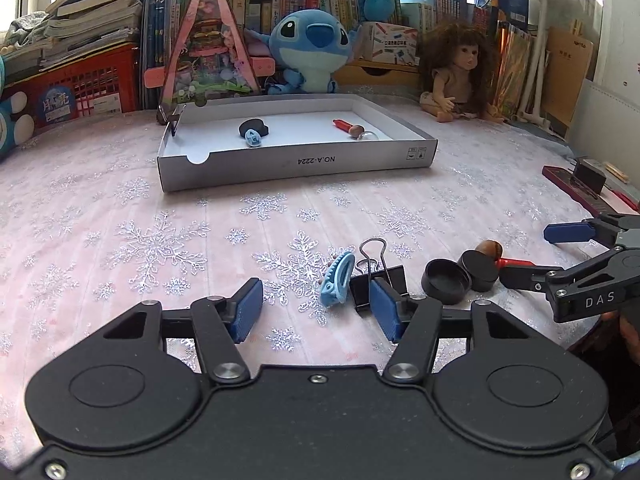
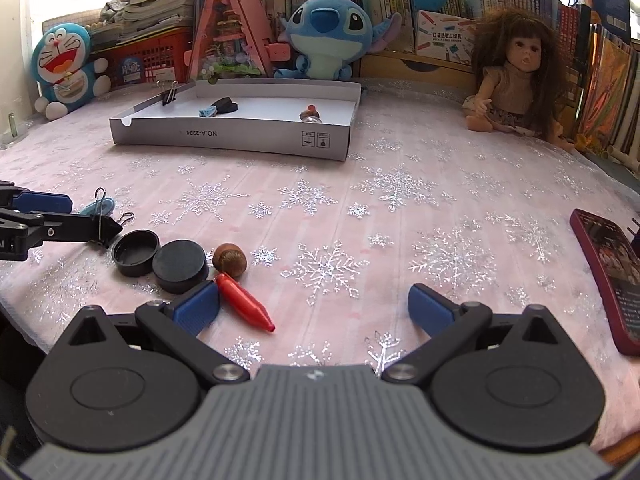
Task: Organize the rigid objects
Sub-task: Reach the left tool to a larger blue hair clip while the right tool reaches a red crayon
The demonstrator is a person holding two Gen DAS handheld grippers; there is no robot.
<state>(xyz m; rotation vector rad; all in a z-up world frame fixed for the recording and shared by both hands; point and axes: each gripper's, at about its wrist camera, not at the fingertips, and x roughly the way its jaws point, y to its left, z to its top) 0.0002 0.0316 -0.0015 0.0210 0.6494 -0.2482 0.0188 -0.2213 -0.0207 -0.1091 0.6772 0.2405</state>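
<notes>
Live from my end: left tongs (image 1: pixel 316 306) are low over the near edge of the desk (image 1: pixel 120 220), pads about halfway apart and nothing pinched yet. My right-side pad sits just at the black binder clip (image 1: pixel 378 280), and the blue hair clip (image 1: pixel 337 278) lies between the pads but ahead of them, touching neither as far as I can tell. Looks like I'm lining up on the binder clip, but can't say for sure which of the two.

Right tongs (image 2: pixel 314 306) are spread wide and empty, also near the front edge. The red pointed piece (image 2: pixel 245 302) lies just beside my left pad, with the brown acorn (image 2: pixel 230 260), a black round lid (image 2: pixel 181 266) and an open black cap (image 2: pixel 135 252) bunched right behind it. Guessing these loose bits are clustered up front so both tongs reach them w/o crossing.

Target spot is prob. the white box lid (image 1: pixel 296 166) toward the back of the desk. It already holds a matching set: dark round piece w/ a blue clip at left, red piece and acorn at right, and a binder clip on its left wall. So I'd say roughly half sorted.

Readable text: "NO.A-2224" upside down on the box wall, and "DAS" on the right tongs' arm in the left view. A red phone (image 2: pixel 606 276) rests at the right edge.
</notes>
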